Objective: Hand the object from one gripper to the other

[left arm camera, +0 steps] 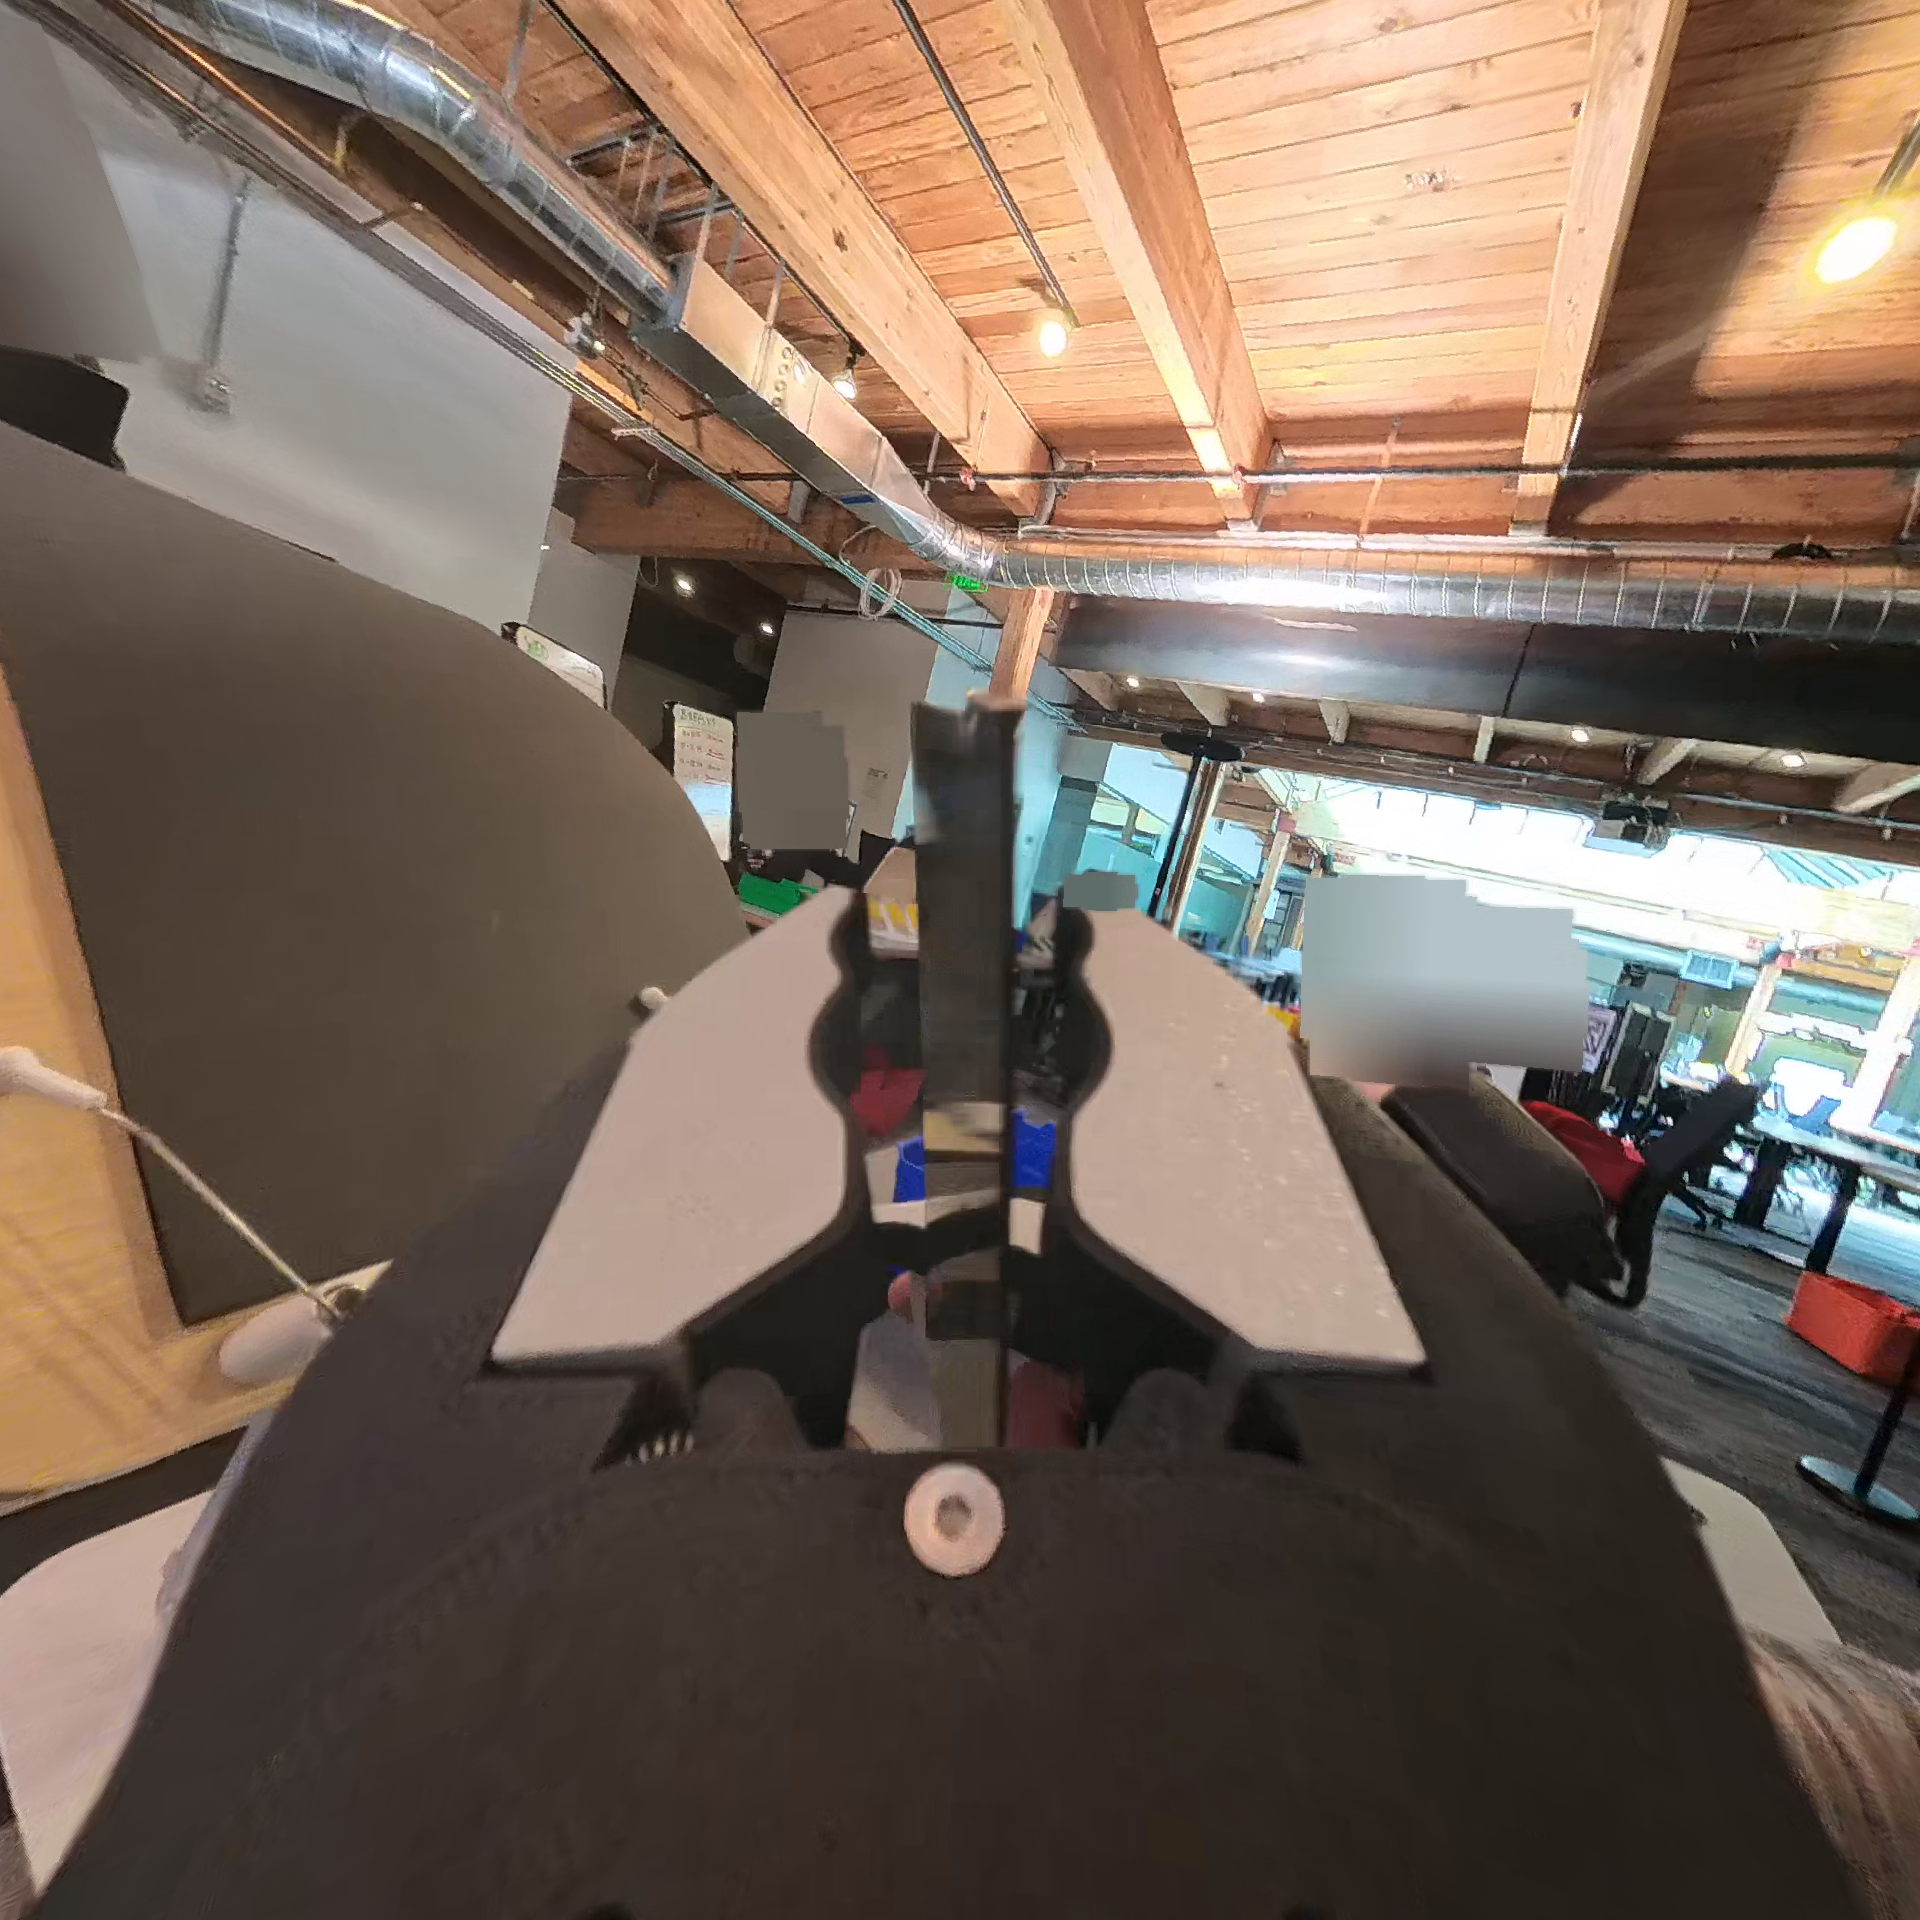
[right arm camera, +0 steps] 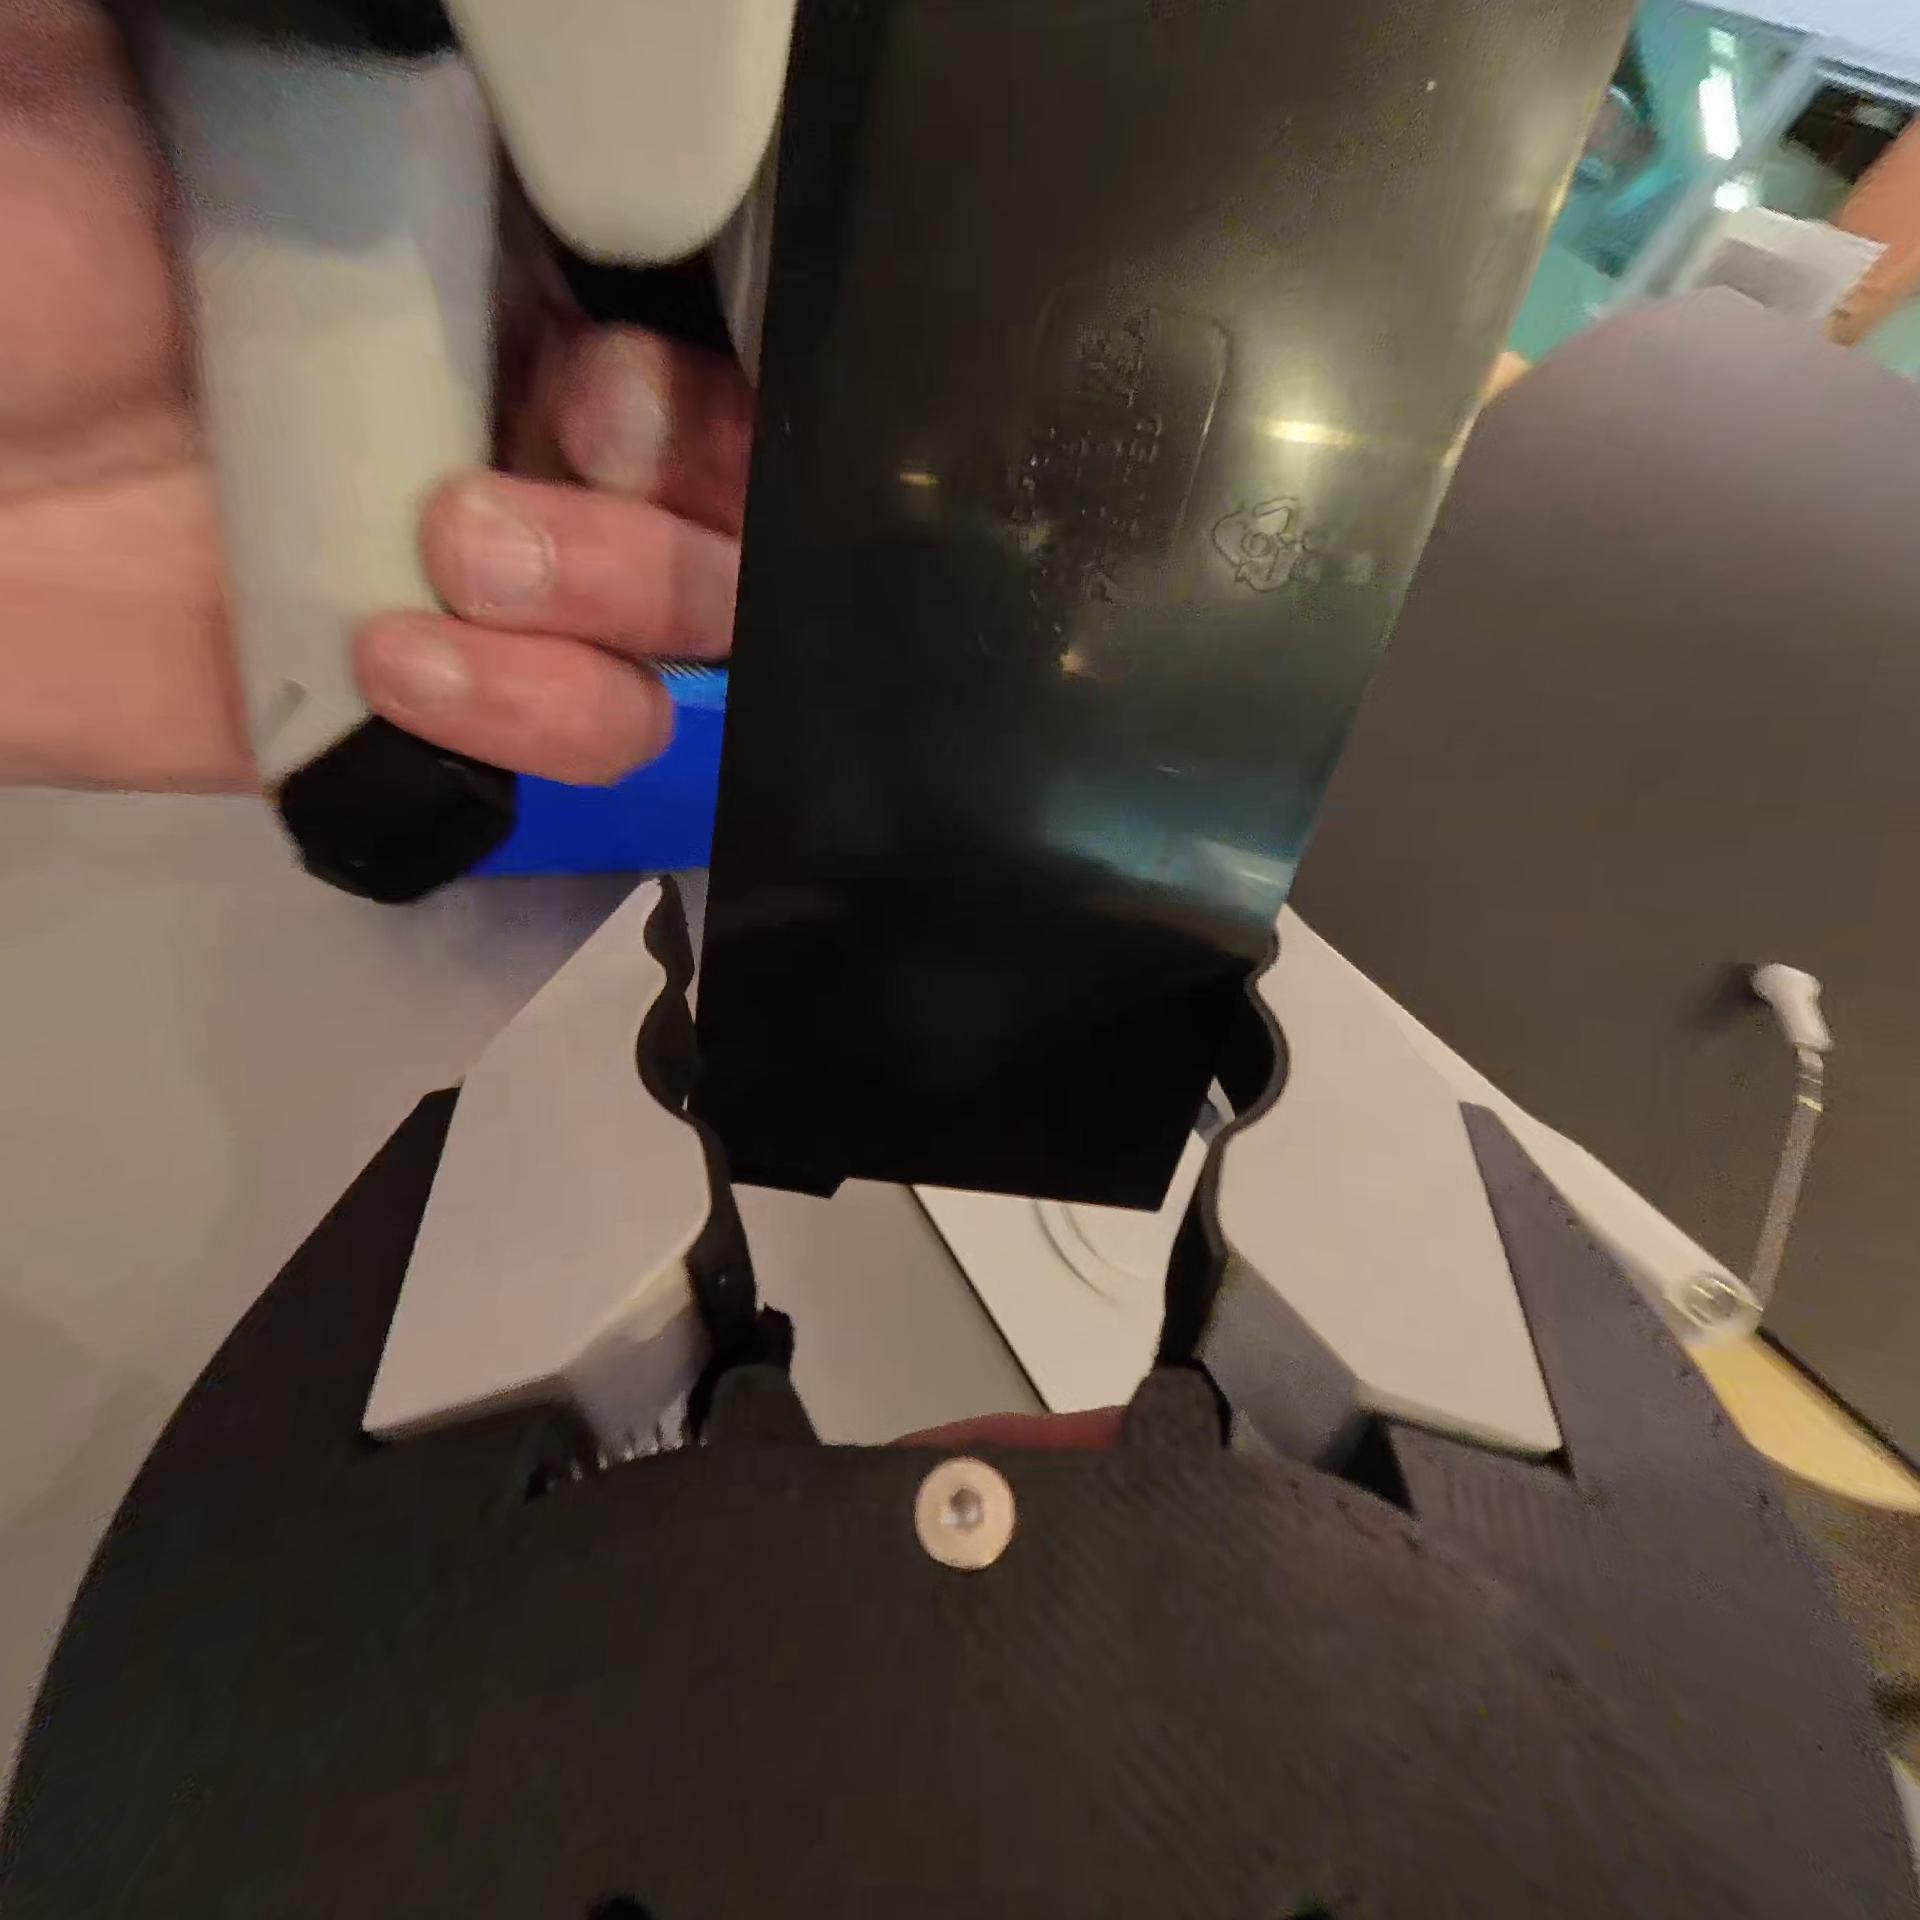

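Observation:
A flat, glossy black plastic piece (right arm camera: 1039, 623) with embossed marks comes down from the top of the right wrist view into my right gripper (right arm camera: 975, 914). Its two side edges lie against the wavy pads (right arm camera: 670, 997), so the right gripper is shut across its width. In the left wrist view the same piece (left arm camera: 961, 935) shows edge-on as a thin dark strip between the fingers of my left gripper (left arm camera: 966, 914). There is a gap between each pad (left arm camera: 1081, 977) and the piece, so the left gripper is open. Its white handle (right arm camera: 343, 436), held by a hand, shows at the upper left of the right wrist view.
A grey rounded panel (right arm camera: 1621, 727) stands at the right, with a white cable (right arm camera: 1792, 1091) on it. A blue object (right arm camera: 613, 810) lies on the pale tabletop (right arm camera: 208, 987) behind the piece. In the left wrist view, office chairs (left arm camera: 1683, 1153) and desks stand far off.

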`<control>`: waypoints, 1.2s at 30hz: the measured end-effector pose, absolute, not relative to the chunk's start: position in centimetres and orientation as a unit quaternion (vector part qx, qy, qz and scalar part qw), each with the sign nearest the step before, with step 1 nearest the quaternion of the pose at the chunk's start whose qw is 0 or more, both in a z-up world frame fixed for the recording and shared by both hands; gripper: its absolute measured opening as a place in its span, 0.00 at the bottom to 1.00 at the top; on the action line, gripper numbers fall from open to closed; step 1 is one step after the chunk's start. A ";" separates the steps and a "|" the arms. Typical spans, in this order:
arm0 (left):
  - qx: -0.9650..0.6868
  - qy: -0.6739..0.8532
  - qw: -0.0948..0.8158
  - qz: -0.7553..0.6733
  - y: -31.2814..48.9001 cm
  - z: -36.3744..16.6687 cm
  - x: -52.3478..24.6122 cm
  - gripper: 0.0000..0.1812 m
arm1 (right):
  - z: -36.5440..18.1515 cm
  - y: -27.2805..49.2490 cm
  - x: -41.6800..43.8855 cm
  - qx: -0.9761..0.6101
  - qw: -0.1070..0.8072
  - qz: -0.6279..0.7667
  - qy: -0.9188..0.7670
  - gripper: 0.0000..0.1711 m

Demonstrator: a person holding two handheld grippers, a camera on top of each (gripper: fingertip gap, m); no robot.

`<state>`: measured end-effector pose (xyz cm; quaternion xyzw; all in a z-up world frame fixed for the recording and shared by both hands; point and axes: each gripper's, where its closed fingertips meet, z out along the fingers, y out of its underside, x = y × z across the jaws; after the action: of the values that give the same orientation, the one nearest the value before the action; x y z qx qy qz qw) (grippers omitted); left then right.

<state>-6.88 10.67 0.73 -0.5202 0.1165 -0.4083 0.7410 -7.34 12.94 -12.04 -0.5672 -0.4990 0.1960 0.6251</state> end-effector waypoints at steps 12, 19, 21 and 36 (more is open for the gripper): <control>-0.515 0.236 0.720 -0.401 9.8 1.5 -6.7 0.58 | -11.1 8.2 -5.3 -0.478 0.484 0.485 -0.550 0.59; -0.520 0.296 0.659 -0.456 8.3 -0.3 -3.2 0.66 | -13.0 5.5 -5.9 -0.436 0.448 0.498 -0.600 0.58; -0.525 0.309 0.647 -0.458 8.1 -1.0 -2.2 0.66 | -13.7 5.0 -6.3 -0.436 0.436 0.496 -0.611 0.58; -0.508 0.274 0.690 -0.437 8.7 -0.5 -3.0 0.52 | -14.3 6.9 -6.8 -0.471 0.463 0.446 -0.604 0.64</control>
<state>-3.02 8.74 -0.52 -0.5080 0.2741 -0.4368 0.6899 -6.75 6.88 -14.28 -0.4711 -0.6044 0.4458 0.4626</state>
